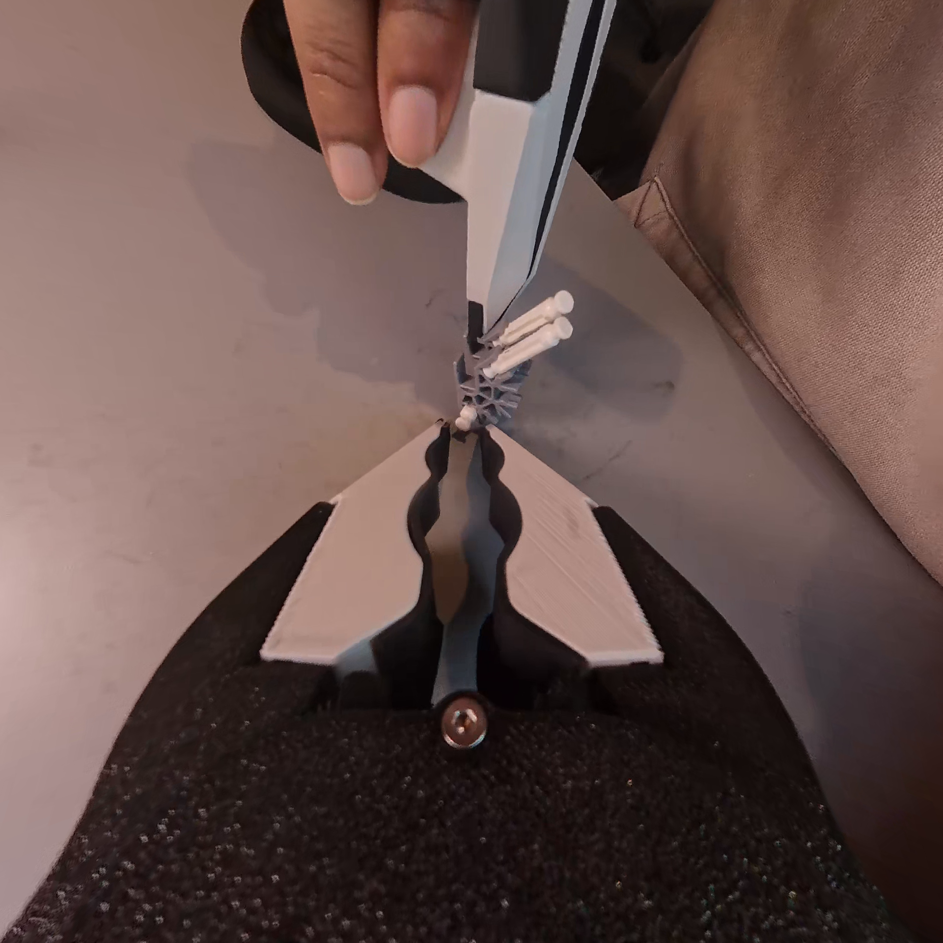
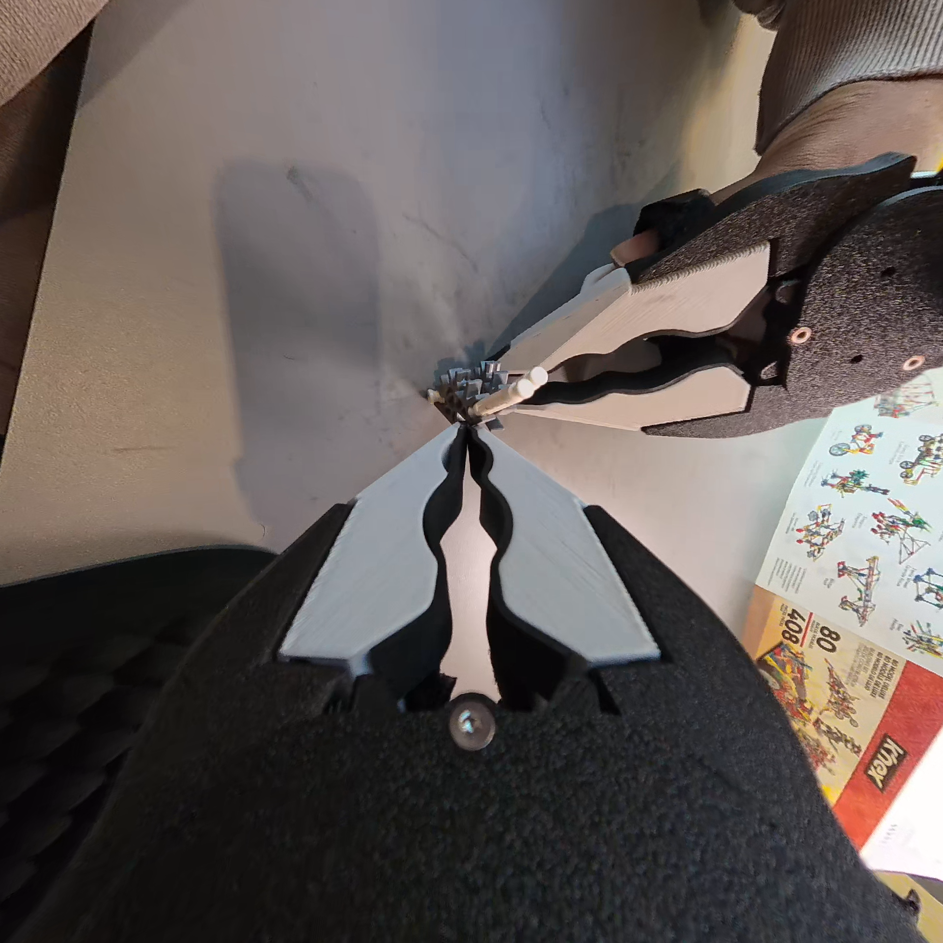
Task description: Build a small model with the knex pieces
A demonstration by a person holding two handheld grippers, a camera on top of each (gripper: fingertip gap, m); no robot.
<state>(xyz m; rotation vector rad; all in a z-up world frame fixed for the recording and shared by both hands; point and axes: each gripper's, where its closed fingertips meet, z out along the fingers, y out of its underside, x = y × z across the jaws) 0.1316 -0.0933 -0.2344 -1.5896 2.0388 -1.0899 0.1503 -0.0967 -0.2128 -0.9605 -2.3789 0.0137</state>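
A small assembly of grey snowflake-shaped connectors [image 1: 488,395] with three white rods [image 1: 536,331] plugged in is held just above the pale table [image 1: 153,357]. My left gripper [image 1: 462,427] is shut on its near edge, by a short white rod stub. My right gripper [image 1: 485,329] comes down from above and is shut on the far side of the connectors. In the right wrist view my right gripper [image 2: 467,427] pinches the grey connectors [image 2: 467,388]. The left gripper [image 2: 502,380] reaches in from the right, alongside the white rods [image 2: 510,390].
A person's fingers [image 1: 377,102] hold the right gripper. Beige fabric [image 1: 816,255] lies along the table's right edge. A colourful instruction leaflet [image 2: 867,536] and a red and yellow printed sheet [image 2: 842,714] lie at the right. A dark textured object [image 2: 76,663] sits at lower left. Only a small space, under 4 cm, lies between the two pairs of fingers.
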